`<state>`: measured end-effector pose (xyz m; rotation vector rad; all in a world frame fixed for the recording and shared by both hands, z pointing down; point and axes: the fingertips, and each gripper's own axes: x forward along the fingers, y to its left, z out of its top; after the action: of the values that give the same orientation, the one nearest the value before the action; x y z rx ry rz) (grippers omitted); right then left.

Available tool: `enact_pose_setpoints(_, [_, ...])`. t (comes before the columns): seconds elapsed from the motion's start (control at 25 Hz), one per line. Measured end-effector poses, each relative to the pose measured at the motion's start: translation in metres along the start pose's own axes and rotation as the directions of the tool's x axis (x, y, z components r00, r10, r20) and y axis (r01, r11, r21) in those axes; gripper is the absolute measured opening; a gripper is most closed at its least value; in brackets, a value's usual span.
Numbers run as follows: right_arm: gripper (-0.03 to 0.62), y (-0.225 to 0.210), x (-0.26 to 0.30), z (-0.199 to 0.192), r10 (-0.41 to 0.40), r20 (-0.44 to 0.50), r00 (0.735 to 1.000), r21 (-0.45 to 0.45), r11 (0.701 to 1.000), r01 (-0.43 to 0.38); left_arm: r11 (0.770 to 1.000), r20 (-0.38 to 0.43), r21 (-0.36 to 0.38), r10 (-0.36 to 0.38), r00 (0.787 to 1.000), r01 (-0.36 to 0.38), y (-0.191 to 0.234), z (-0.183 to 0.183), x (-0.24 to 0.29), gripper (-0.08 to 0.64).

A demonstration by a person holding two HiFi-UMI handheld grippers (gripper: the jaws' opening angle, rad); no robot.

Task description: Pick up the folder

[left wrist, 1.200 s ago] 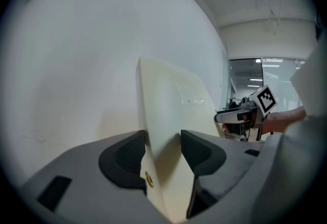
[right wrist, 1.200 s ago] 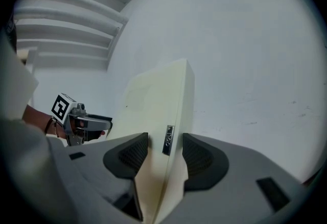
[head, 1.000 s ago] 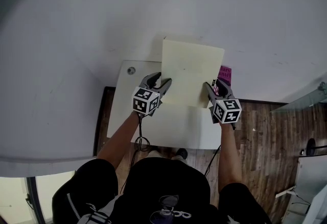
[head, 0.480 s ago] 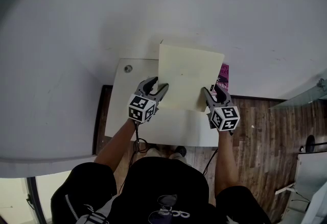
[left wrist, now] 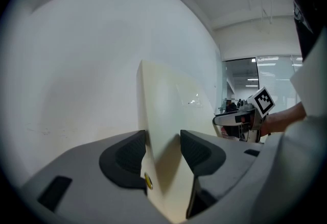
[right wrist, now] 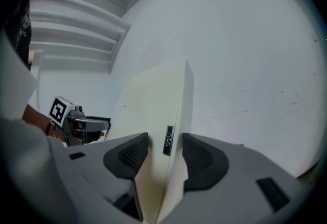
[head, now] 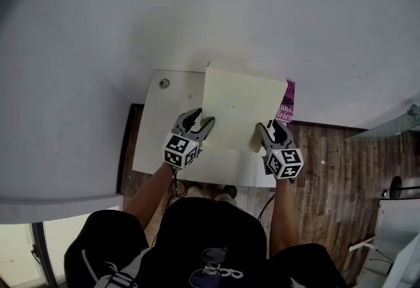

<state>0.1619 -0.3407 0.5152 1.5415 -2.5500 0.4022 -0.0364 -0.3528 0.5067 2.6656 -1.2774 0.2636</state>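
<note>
A cream folder (head: 236, 106) is held over the white table (head: 154, 132), one gripper on each of its side edges near the corners closest to me. My left gripper (head: 195, 124) is shut on its left edge; in the left gripper view the folder (left wrist: 168, 110) stands upright between the pads of that gripper (left wrist: 162, 149). My right gripper (head: 272, 130) is shut on the right edge. In the right gripper view the folder's thick edge (right wrist: 176, 105), with a small label on it, fills the gap of the right gripper (right wrist: 164, 151).
A magenta book (head: 287, 102) lies at the table's right end, partly under the folder. A round cable hole (head: 164, 83) sits near the table's far left corner. A white wall rises behind the table, and wooden floor (head: 341, 168) lies to the right.
Both grippers have drawn back toward me and a little lower, bringing the folder with them. Both grips are unchanged.
</note>
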Motion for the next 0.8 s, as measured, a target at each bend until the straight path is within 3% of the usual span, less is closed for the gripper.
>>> enact_pose_setpoints(0.32, [0.227,-0.001,-0.004,-0.009,-0.01,-0.01,1.0,0.003,1.0,0.01,0.999,-0.004,-0.035,0.01,1.0,-0.01,-0.004,-0.012,-0.001,0.229])
enact_pose_setpoints(0.8, [0.222,-0.004,-0.001,-0.005,-0.013,-0.016,1.0,0.001,1.0,0.013,1.0,0.0,-0.027,0.009,1.0,-0.009,-0.002,-0.008,0.003,0.227])
